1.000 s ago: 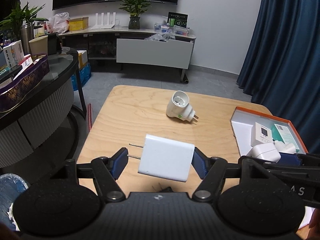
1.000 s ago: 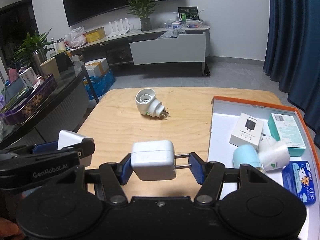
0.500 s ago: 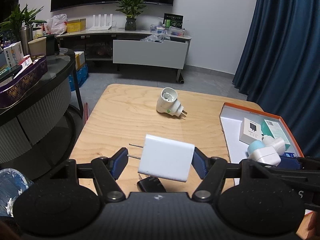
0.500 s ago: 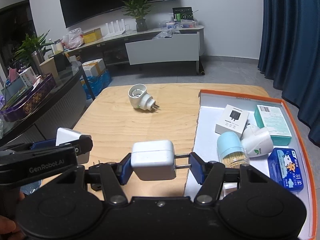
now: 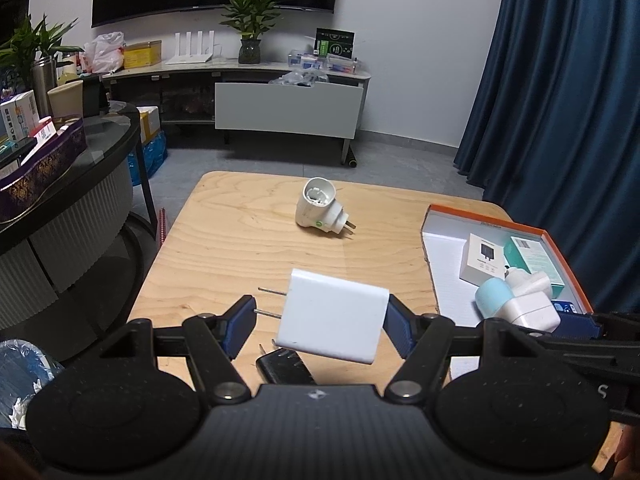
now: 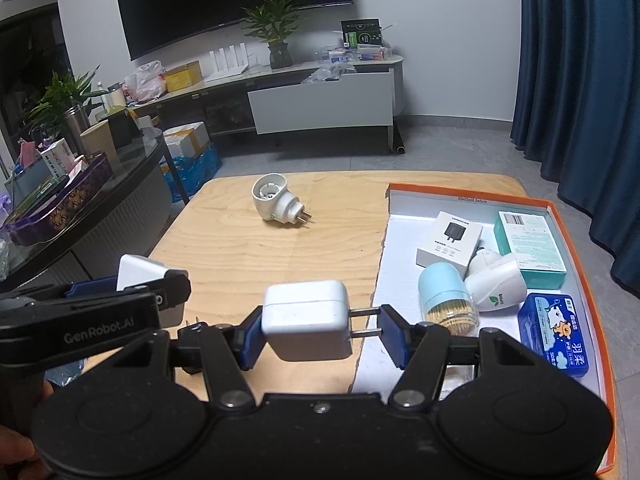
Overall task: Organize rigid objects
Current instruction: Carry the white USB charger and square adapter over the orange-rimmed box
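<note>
Both grippers have drawn back toward the near edge of the worktop (image 5: 240,248), each carrying its white charger, uncovering a black adapter (image 5: 286,366) beneath the left gripper (image 5: 320,320) and more of the orange-rimmed tray (image 6: 576,236) at right.

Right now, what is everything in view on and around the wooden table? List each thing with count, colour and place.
Wooden table: one, light wood, centre.
Round plug adapter: one, white, lying on the table's far middle.
Flat charger: one, white, between the left gripper's pads, prongs pointing left.
Cube charger: one, white, between the right gripper's pads, prongs pointing right.
Black charger: one, on the table under the flat charger.
Tray: one, orange rim, white inside, table's right side.
In the tray: charger box, white; teal box; toothpick jar, pale blue lid; white adapter; blue pack.
Left gripper: black, blue pads.
Right gripper: black, blue pads.
</note>
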`<action>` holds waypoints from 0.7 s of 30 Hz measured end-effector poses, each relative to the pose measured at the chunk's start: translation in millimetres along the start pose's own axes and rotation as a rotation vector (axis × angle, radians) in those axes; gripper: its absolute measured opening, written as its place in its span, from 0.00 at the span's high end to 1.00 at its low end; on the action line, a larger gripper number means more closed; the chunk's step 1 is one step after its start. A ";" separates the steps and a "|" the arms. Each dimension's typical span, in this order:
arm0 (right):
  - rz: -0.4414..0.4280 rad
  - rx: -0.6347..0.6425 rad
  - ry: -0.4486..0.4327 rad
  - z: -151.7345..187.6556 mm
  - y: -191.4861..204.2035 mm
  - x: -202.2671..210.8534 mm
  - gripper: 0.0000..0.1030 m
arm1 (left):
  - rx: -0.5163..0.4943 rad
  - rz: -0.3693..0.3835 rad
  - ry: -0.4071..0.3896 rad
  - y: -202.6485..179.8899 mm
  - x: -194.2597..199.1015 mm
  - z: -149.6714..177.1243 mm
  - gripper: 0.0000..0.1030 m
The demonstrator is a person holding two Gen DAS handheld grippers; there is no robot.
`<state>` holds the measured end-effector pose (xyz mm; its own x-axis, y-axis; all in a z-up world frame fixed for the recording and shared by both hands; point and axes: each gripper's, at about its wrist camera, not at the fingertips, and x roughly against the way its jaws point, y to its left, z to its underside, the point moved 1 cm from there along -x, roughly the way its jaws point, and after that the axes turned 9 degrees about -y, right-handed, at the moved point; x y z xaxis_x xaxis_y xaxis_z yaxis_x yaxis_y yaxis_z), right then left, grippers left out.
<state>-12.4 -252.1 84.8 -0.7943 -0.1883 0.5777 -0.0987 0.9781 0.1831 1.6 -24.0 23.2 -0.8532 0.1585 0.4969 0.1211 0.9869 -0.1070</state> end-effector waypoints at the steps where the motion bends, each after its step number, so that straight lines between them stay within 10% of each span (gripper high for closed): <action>1: 0.001 -0.001 0.001 0.2 -0.8 1.1 0.30 | 0.001 0.002 0.000 -0.6 0.3 -0.1 0.33; 21: 0.019 -0.014 0.006 3.2 -12.5 14.5 0.30 | -0.015 0.045 0.001 -14.7 4.7 -1.2 0.33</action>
<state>-24.6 -266.7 88.4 -0.7924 -0.1699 0.5859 -0.0750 0.9803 0.1828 -3.5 -37.7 28.2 -0.8464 0.2025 0.4925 0.1665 0.9791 -0.1164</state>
